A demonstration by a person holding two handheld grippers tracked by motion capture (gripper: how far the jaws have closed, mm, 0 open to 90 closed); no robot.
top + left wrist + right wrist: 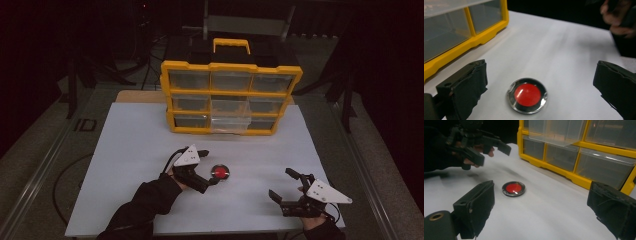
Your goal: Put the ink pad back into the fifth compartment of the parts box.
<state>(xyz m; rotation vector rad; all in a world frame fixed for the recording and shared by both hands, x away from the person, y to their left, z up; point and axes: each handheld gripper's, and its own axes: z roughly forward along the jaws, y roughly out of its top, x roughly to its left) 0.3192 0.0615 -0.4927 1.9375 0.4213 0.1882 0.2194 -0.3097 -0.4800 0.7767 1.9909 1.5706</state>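
Note:
A small round tin with a red centre and a shiny rim lies flat on the white tabletop. My left gripper is open just left of it, one jaw on either side of its near edge and neither touching. In the left gripper view the tin lies between the spread jaws of the left gripper. My right gripper is open and empty near the front right. Its own view shows the right gripper wide apart, the tin farther off and the left gripper beyond.
A yellow drawer organizer with clear drawers and a yellow handle stands at the back of the table. One middle drawer is pulled out toward me. The organizer also borders the left gripper view. Dark floor and stands surround the table.

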